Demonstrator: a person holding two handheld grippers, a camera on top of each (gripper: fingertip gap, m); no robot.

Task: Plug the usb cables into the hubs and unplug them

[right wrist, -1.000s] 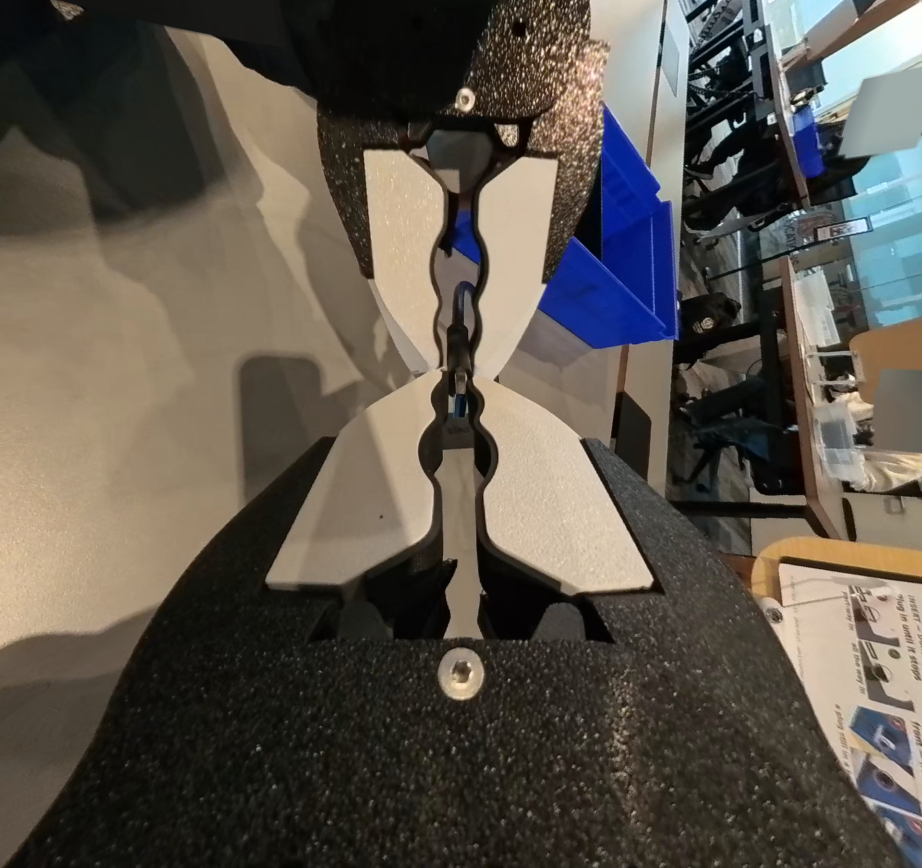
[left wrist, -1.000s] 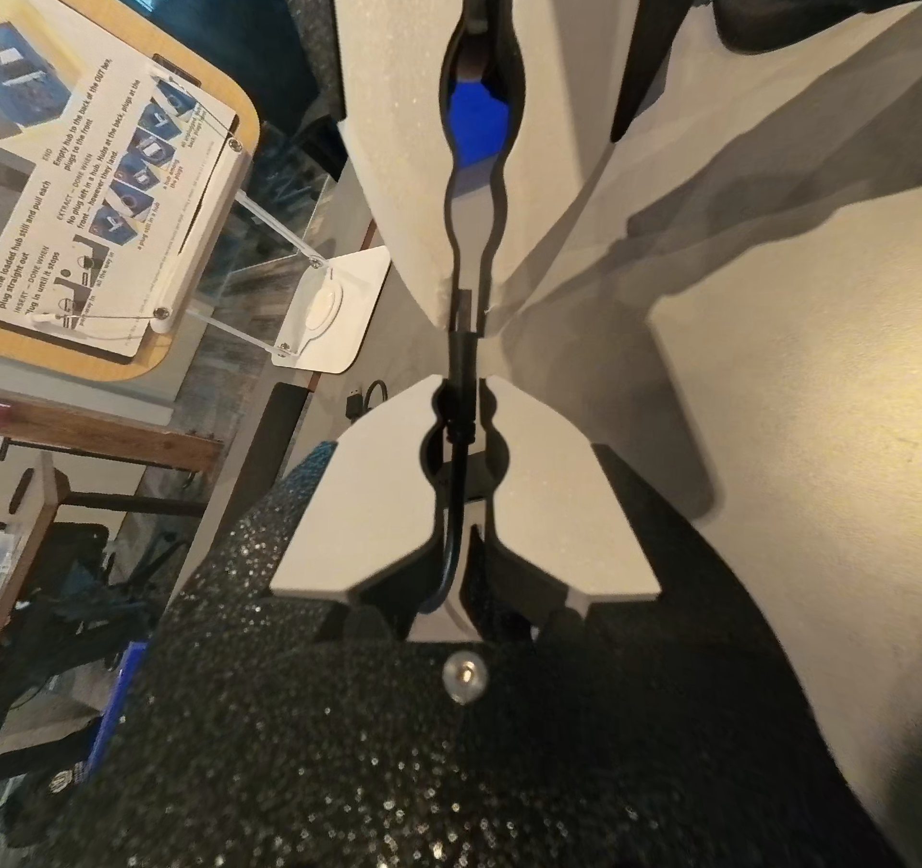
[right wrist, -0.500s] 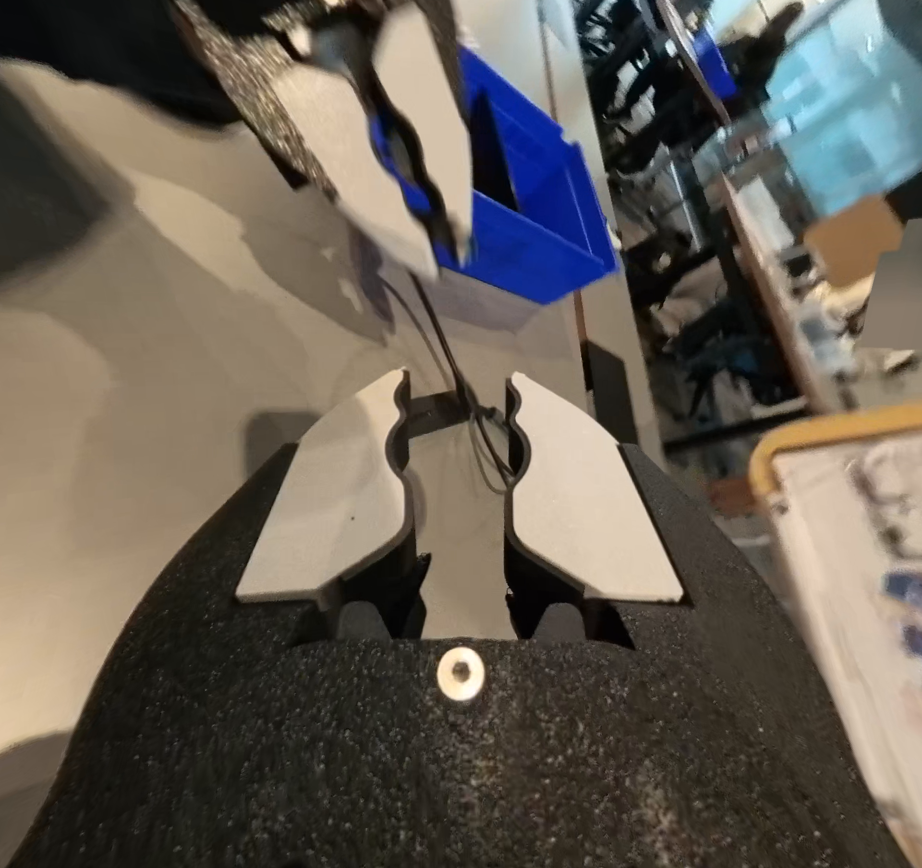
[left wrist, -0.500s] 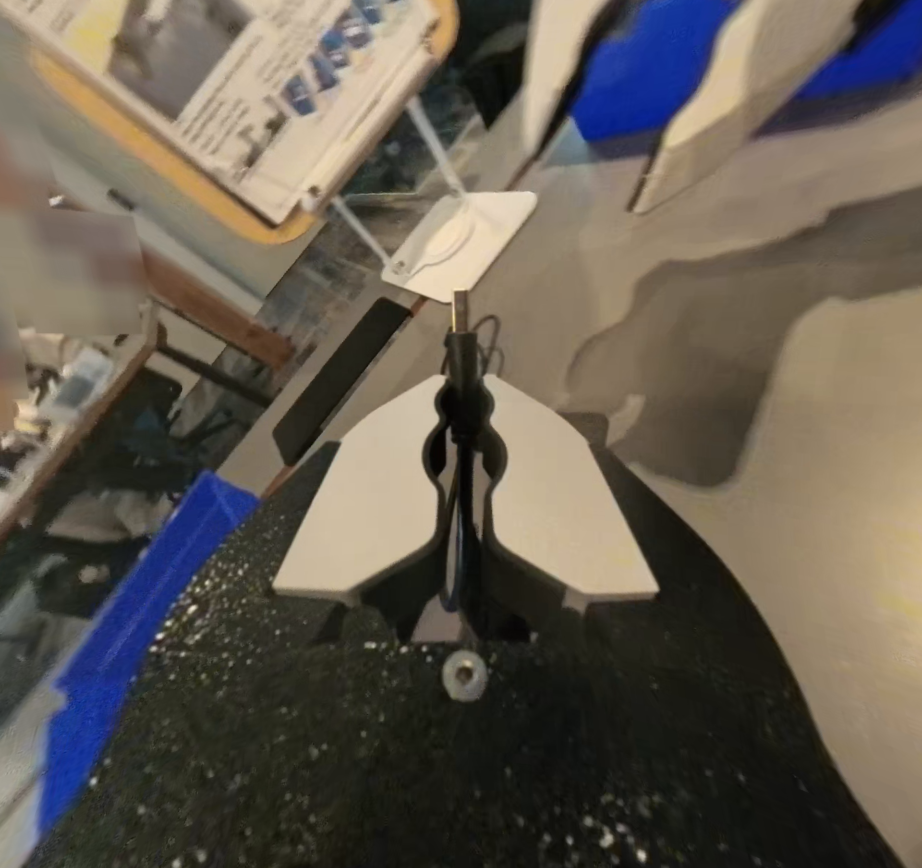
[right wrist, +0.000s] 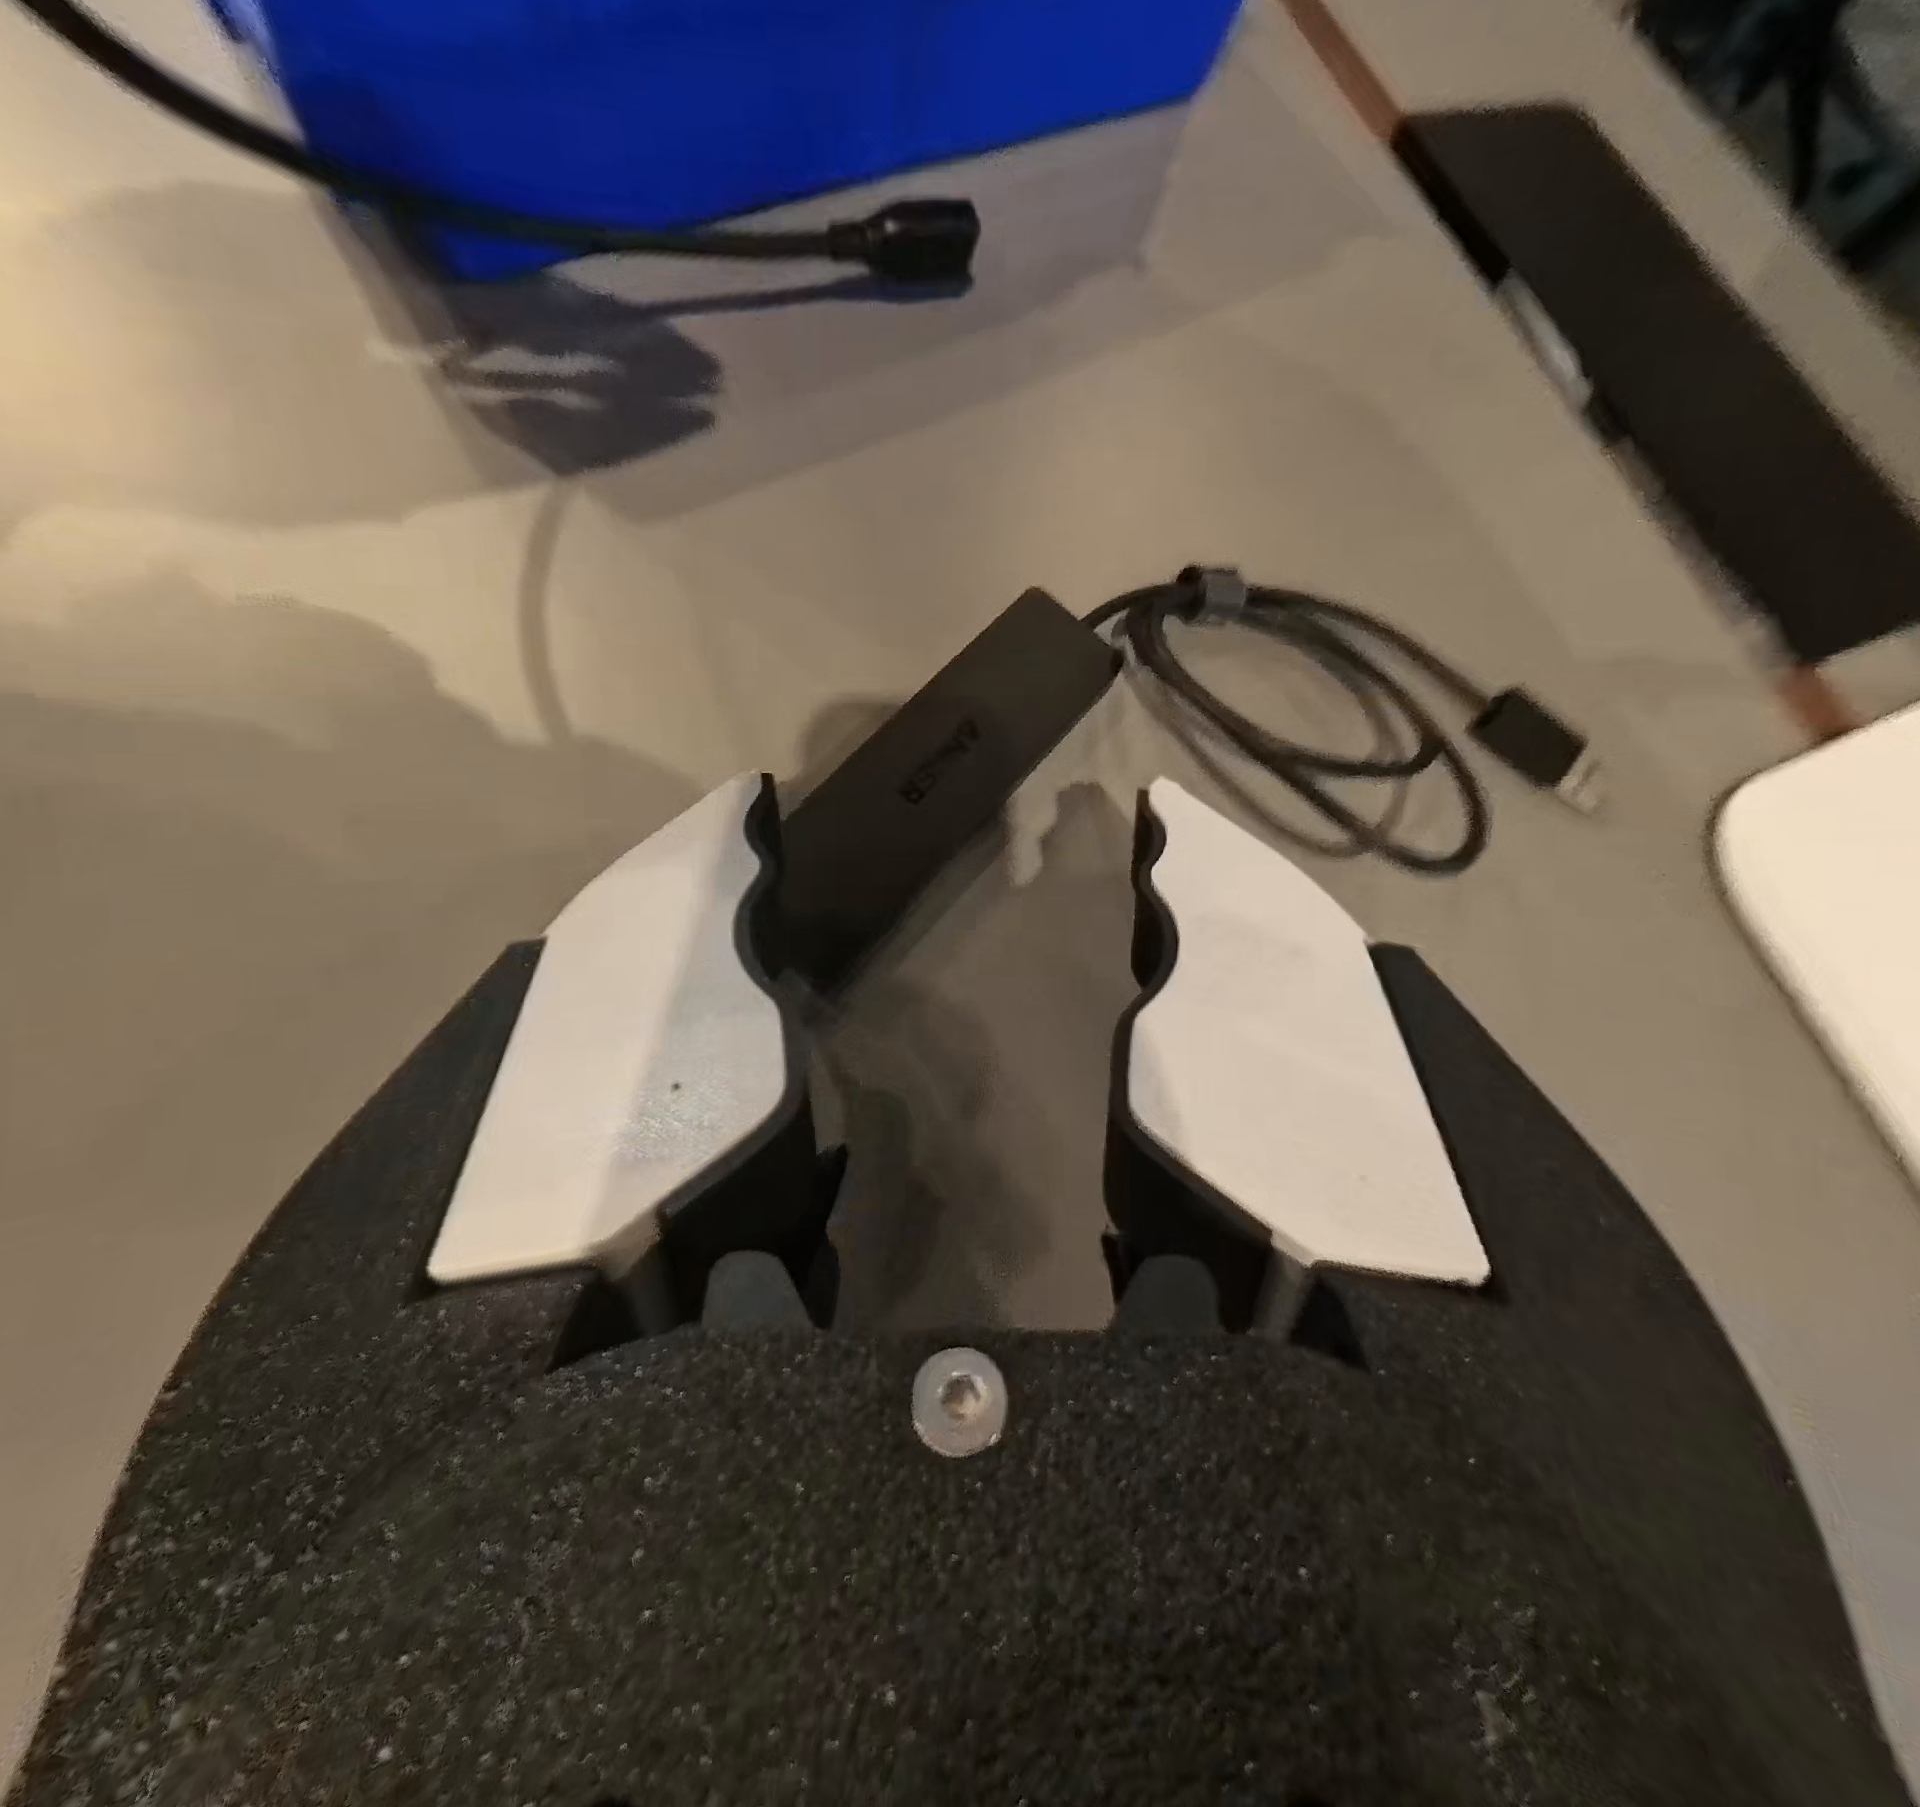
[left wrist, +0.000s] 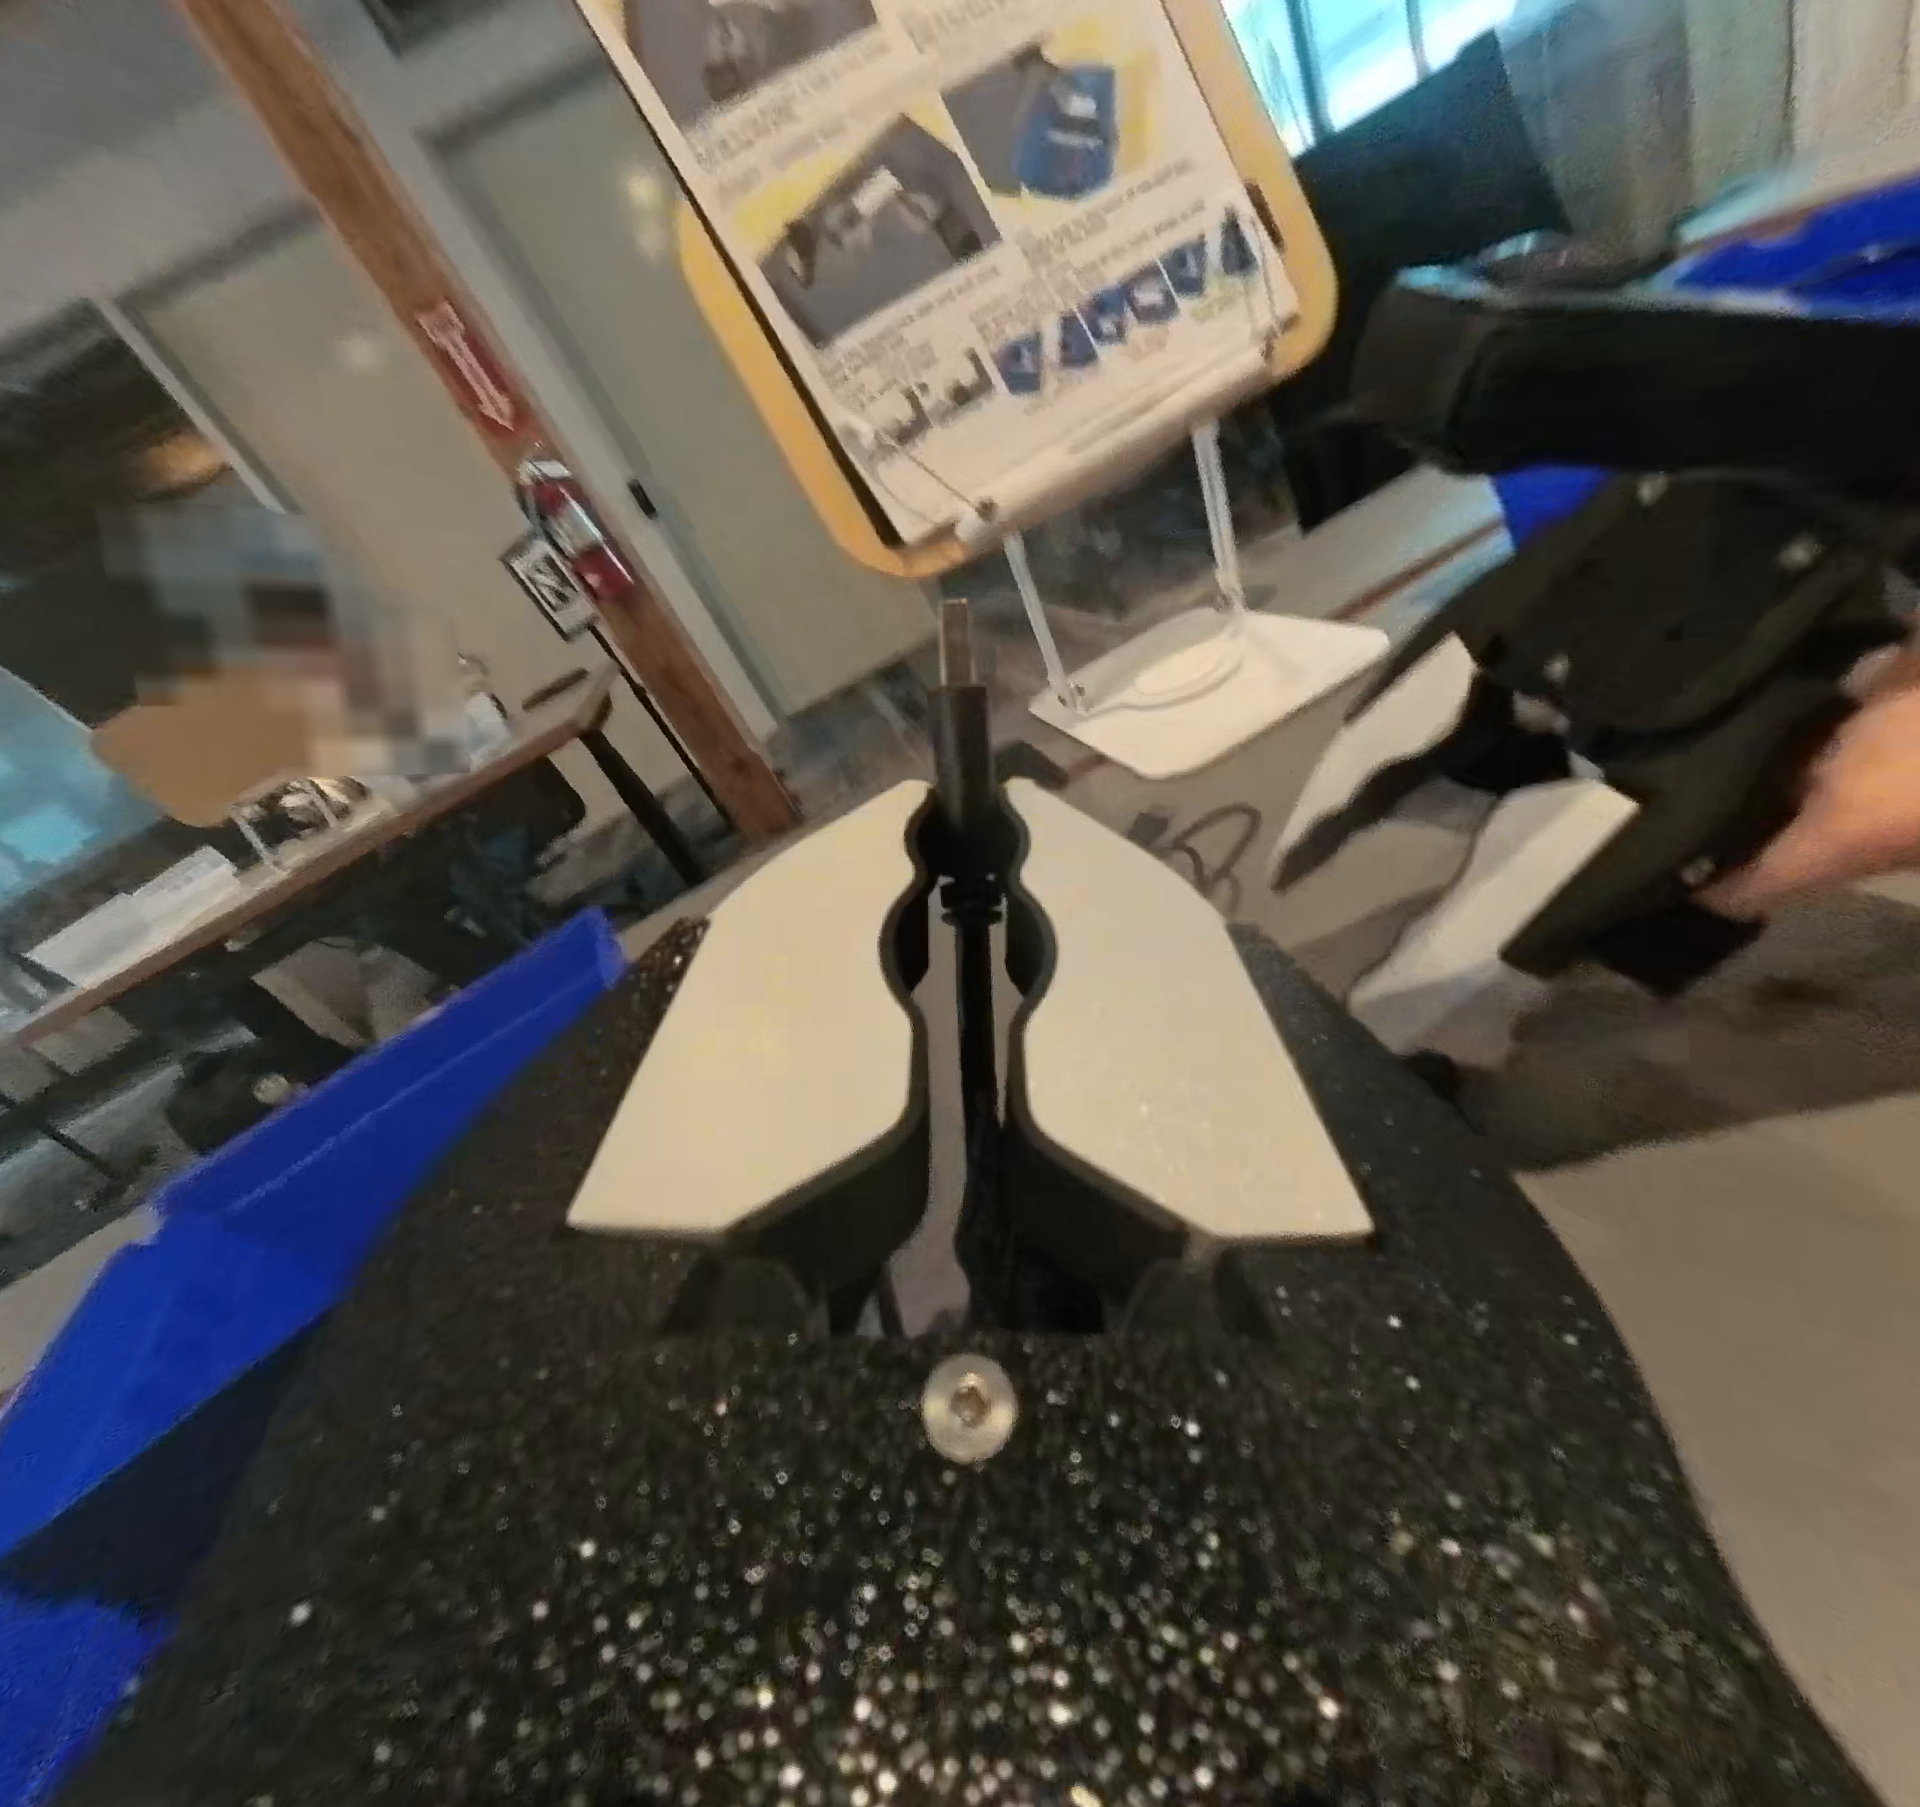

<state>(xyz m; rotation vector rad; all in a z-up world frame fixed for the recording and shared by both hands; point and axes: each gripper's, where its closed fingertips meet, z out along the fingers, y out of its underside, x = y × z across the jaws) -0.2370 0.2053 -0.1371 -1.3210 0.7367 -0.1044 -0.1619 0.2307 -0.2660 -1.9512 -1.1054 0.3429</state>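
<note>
In the left wrist view, a blue bin [left wrist: 312, 1082] sits at the left, and the left gripper [left wrist: 966, 801] has its jaws closed narrow on a black usb cable [left wrist: 961, 729], whose metal plug points up past the fingertips toward an instruction board [left wrist: 966, 199] on a white stand, with the right gripper [left wrist: 1455, 801] held by a hand [left wrist: 1829, 822] at the far right. In the right wrist view, a second black cable end [right wrist: 914, 235] lies before another blue bin [right wrist: 727, 43]. The right gripper [right wrist: 951, 801] hangs over the grey surface [right wrist: 260, 822] with jaws wide, the black hub [right wrist: 935, 770] lying between them against the left finger, its coiled lead [right wrist: 1351, 739] just to the right.
</note>
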